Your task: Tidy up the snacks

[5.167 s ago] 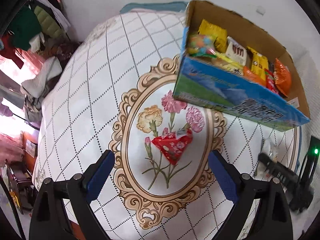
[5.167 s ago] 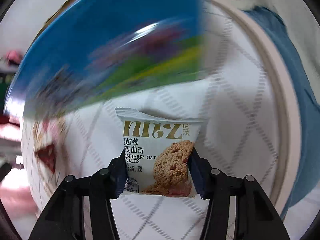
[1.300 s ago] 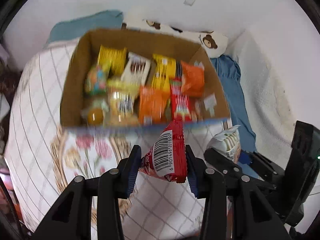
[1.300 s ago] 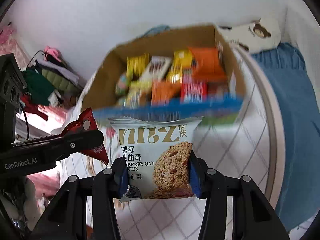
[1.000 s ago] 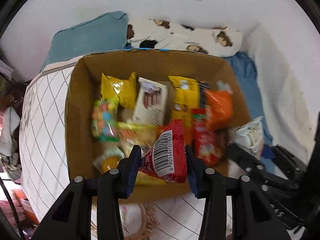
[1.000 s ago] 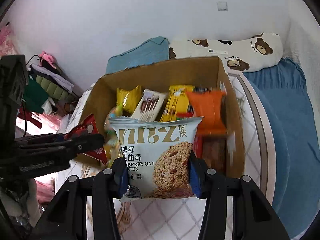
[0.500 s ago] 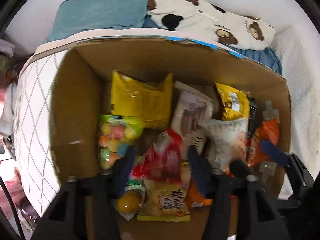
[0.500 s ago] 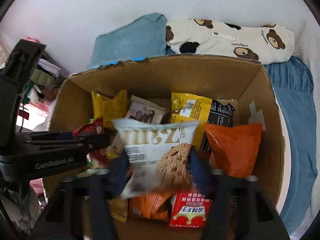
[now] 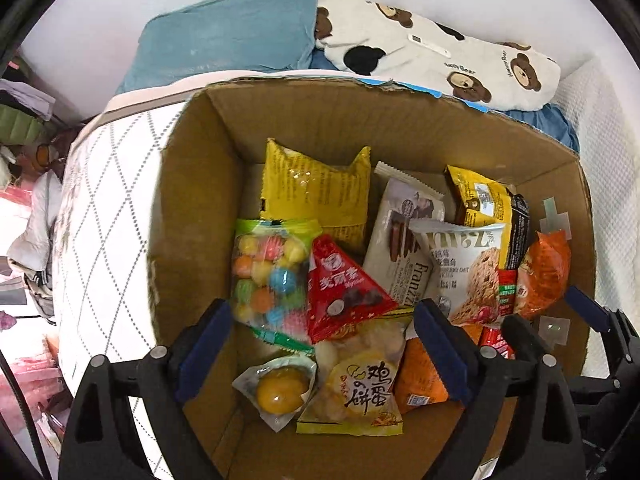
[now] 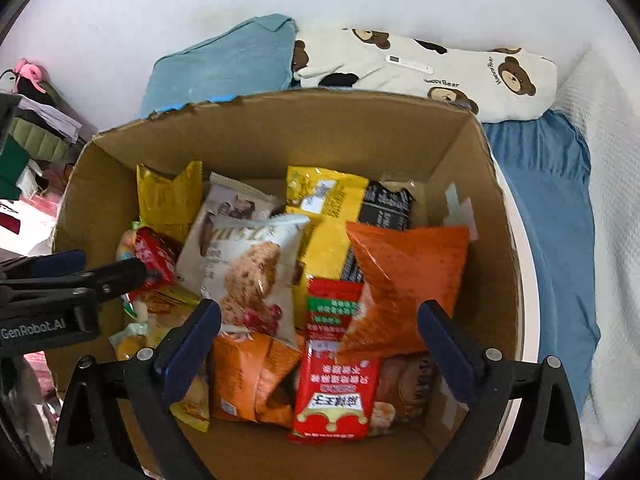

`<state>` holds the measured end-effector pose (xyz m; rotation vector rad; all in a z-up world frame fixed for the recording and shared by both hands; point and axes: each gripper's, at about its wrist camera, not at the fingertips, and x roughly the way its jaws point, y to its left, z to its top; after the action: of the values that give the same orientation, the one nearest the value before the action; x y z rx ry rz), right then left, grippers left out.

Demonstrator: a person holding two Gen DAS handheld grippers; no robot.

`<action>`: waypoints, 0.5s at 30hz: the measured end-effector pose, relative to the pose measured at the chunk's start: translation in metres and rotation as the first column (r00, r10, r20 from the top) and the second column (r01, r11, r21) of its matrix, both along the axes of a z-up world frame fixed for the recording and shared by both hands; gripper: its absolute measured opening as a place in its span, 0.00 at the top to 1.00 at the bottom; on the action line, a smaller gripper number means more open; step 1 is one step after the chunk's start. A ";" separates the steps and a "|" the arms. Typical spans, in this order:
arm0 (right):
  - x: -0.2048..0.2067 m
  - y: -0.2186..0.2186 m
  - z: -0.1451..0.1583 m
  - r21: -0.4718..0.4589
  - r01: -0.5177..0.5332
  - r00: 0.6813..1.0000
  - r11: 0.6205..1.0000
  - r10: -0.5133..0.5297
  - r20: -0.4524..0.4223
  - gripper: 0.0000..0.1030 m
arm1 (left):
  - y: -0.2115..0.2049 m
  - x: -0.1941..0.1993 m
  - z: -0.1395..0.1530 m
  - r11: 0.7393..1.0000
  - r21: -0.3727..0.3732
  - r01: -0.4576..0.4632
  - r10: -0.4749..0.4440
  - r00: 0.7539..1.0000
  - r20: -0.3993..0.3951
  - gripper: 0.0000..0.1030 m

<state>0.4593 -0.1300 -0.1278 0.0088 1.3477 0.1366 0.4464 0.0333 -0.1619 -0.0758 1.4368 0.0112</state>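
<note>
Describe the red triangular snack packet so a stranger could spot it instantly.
Start at the open brown cardboard box on the quilted white bed. Inside, toward its left side, sits a clear bag of pastel candy balls. The red triangular snack packet lies against that bag's right edge: the only pyramid-shaped packet there, with white characters.

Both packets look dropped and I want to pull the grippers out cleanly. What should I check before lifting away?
1. Left gripper open, jaws just widened, pads off the red triangular packet: ok.
2. Right gripper open, jaws just widened, clear of the cranberry oat cookie packet: ok.
3. Both packets lying inside the cardboard box on the other snacks: ok.
4. Nothing snagged on either gripper's fingers: ok, as far as visible.
5. Grippers apart from each other: ok, though close.
6. More snacks left on the table: cannot tell.
</note>
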 end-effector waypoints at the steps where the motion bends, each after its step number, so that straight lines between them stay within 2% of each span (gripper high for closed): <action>1: -0.002 -0.002 -0.001 -0.001 0.004 1.000 1.000 -0.004 -0.003 0.02 | -0.001 -0.002 0.000 1.000 0.004 0.002 -0.002 1.000 0.003 0.10; 3: -0.008 -0.007 0.000 -0.026 0.009 1.000 1.000 -0.009 0.006 0.02 | -0.001 -0.006 0.002 1.000 0.004 0.002 -0.002 1.000 0.006 0.10; 10: -0.027 -0.020 0.013 -0.022 0.021 0.999 1.000 -0.020 0.031 0.02 | -0.008 -0.027 0.016 1.000 -0.007 0.000 0.000 0.998 0.061 0.10; 15: -0.047 -0.024 0.034 -0.029 0.024 0.996 0.999 -0.021 0.087 0.02 | -0.013 -0.055 0.036 0.999 0.041 0.011 -0.017 0.990 0.143 0.10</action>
<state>0.4124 -0.1537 -0.0941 -0.0071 1.2627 0.0964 0.3917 0.0198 -0.1259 -0.0328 1.2925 0.0230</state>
